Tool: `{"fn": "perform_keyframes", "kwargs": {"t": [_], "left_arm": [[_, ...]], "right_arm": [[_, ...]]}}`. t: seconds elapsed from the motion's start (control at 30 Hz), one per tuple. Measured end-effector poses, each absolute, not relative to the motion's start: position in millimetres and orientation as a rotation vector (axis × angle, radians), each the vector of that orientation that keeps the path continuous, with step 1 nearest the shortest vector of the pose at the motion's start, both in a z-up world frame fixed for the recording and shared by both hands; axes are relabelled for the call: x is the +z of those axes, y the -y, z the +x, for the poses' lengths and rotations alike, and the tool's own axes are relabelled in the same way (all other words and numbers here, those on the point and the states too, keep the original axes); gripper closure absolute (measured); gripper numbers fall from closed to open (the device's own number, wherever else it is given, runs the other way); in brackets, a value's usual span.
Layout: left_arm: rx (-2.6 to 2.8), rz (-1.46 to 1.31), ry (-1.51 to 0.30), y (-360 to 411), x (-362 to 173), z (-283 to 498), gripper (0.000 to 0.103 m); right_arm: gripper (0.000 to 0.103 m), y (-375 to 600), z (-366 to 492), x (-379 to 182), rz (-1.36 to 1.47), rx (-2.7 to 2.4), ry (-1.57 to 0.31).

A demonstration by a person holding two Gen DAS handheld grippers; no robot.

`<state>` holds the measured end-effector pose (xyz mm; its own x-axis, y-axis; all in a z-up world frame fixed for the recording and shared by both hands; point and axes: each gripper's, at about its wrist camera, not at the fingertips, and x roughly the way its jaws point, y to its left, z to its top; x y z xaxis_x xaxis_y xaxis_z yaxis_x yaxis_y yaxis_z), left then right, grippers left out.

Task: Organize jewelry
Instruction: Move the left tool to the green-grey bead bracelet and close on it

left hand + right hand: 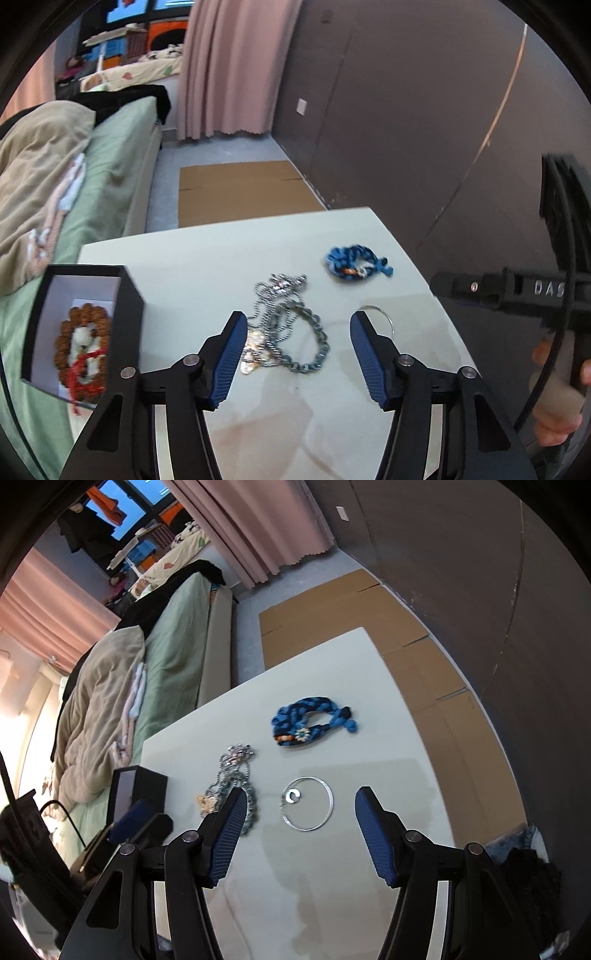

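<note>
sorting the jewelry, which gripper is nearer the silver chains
Left. The left gripper hangs right over the silver chains, which lie between its open fingers. The right gripper is off to their side, framing the bangle.

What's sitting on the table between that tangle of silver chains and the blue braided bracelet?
Nothing: in the right wrist view, only bare white table separates the silver chains from the blue braided bracelet. The thin silver bangle lies off to the side, nearer the camera.

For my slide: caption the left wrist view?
Open left gripper above tangled silver chains; black box holds beads.
</note>
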<state>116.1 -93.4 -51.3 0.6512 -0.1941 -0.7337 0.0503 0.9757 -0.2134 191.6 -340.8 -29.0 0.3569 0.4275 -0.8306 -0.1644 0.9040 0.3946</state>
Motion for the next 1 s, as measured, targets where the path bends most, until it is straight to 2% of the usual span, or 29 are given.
{"fn": "perform_keyframes", "kwargs": {"t": [0.43, 0.67, 0.73, 0.8, 0.87, 0.9, 1.0], "left_arm": [[-0.169, -0.084, -0.961, 127.9, -87.2, 135.0, 0.059], [-0.169, -0.054, -1.014, 136.3, -106.6, 141.9, 0.063], [-0.17, -0.053, -1.034, 137.3, -112.3, 144.7, 0.074], [-0.164, -0.048, -1.03, 138.4, -114.9, 145.7, 0.076], [-0.15, -0.041, -1.03, 137.4, -115.1, 145.8, 0.09], [-0.144, -0.049, -1.029, 134.9, -115.0, 146.1, 0.093], [-0.159, -0.132, -1.045, 121.9, -113.1, 147.4, 0.093]], "right_arm": [[0.041, 358.9, 202.5, -31.4, 0.277, 0.356, -1.159], [0.041, 361.9, 204.9, -33.8, 0.288, 0.35, -1.175], [0.041, 363.0, 205.7, -36.0, 0.294, 0.347, -1.187], [0.041, 364.2, 206.5, -38.9, 0.296, 0.339, -1.2], [0.041, 364.5, 207.2, -40.6, 0.29, 0.331, -1.204], [0.041, 363.4, 207.2, -41.6, 0.283, 0.327, -1.206], [0.041, 359.9, 207.6, -45.2, 0.262, 0.327, -1.217]]}}
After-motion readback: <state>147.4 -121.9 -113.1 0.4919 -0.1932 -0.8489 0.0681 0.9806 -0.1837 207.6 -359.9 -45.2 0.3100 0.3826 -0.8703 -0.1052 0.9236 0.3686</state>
